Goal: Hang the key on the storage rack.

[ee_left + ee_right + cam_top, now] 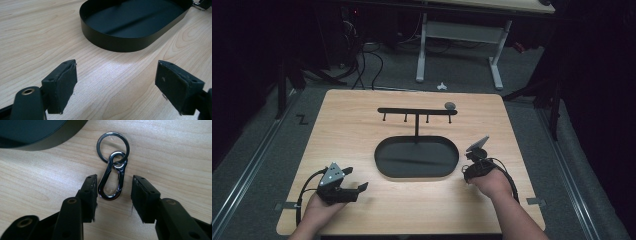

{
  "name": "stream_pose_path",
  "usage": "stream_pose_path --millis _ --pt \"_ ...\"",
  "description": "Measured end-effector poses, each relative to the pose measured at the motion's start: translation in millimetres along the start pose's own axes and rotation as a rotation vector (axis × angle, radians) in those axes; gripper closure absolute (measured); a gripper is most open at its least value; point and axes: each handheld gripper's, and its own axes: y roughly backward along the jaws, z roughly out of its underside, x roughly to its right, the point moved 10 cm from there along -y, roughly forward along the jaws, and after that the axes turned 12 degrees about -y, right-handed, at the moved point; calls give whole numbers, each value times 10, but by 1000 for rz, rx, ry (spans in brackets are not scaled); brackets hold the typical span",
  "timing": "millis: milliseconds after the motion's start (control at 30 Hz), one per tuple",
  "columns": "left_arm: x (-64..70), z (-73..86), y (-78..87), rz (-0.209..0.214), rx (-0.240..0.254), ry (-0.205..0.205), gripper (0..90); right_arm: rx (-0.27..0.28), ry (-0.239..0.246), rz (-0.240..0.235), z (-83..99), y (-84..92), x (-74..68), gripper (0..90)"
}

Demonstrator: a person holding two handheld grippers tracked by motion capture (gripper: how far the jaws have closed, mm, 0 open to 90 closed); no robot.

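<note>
A silver carabiner clip with a round key ring linked to its top lies flat on the wooden table. My right gripper stands over it with one jaw on each side of the clip. Small gaps remain on both sides, so the pads do not press on it. In the high view the right gripper sits just right of the black oval tray. My left gripper rests near the front left of the table, open, with bare wood between its jaws.
The tray wall is close ahead of the left gripper and also near the right one. A black rack with small hooks rises from the tray's far side. A small grey round thing sits by its right end.
</note>
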Motion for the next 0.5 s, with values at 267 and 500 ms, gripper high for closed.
stream_pose_path --millis 267,500 --pt "-1 -4 -2 1 1 -2 184 -22 -23 -4 -43 -19 -2 654" --pt "3 -10 -4 1 5 -2 184 -50 10 64 -56 -29 -16 666"
